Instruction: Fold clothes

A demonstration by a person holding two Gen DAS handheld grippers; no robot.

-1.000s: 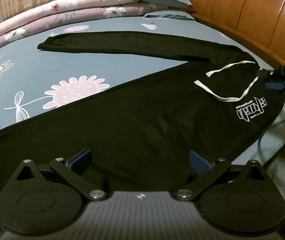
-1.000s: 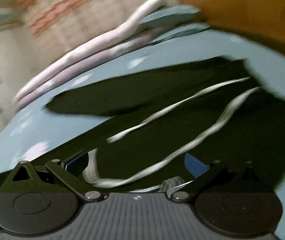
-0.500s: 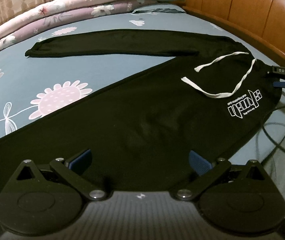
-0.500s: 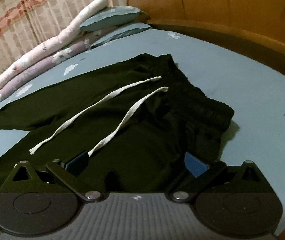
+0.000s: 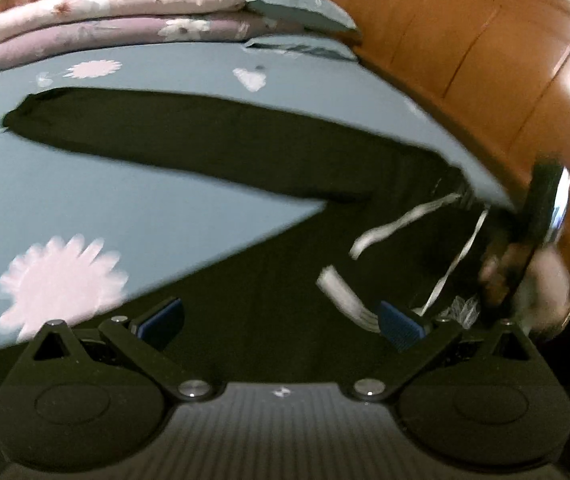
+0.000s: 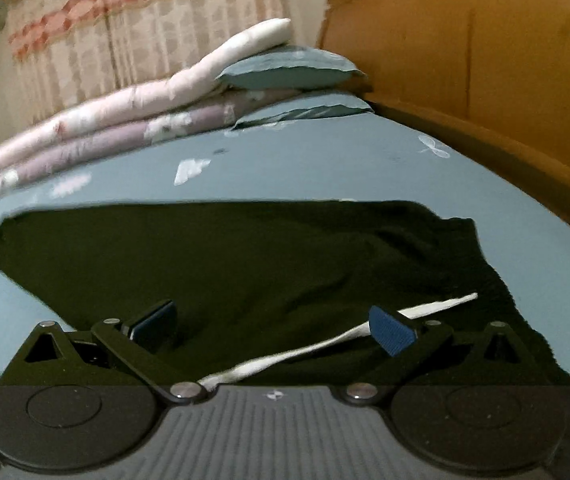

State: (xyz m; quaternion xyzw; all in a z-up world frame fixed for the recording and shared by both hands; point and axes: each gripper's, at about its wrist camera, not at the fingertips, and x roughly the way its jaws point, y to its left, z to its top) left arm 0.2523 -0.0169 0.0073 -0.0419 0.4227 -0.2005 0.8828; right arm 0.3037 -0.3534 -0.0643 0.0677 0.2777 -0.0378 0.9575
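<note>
Black drawstring trousers (image 5: 245, 160) lie spread on the blue floral bedsheet (image 5: 105, 208), one leg stretching to the far left. Their white drawstring (image 5: 401, 224) trails near the waistband at the right. My left gripper (image 5: 281, 320) is open low over the near leg, nothing between its blue pads. In the right wrist view the trousers (image 6: 245, 256) fill the middle and the white drawstring (image 6: 325, 348) runs under my open right gripper (image 6: 273, 326). The right gripper's dark body (image 5: 541, 216) and a blurred hand (image 5: 545, 284) appear at the waistband in the left wrist view.
A wooden headboard (image 5: 485, 60) curves along the right side. Folded pink and purple quilts (image 5: 125, 12) and blue pillows (image 5: 301, 8) are stacked at the far end of the bed. A patterned curtain (image 6: 125, 32) hangs behind them.
My left gripper has swung right and closer to the waistband, with motion blur. The right gripper has dropped lower over the waist area, so the drawstring now passes under its fingers.
</note>
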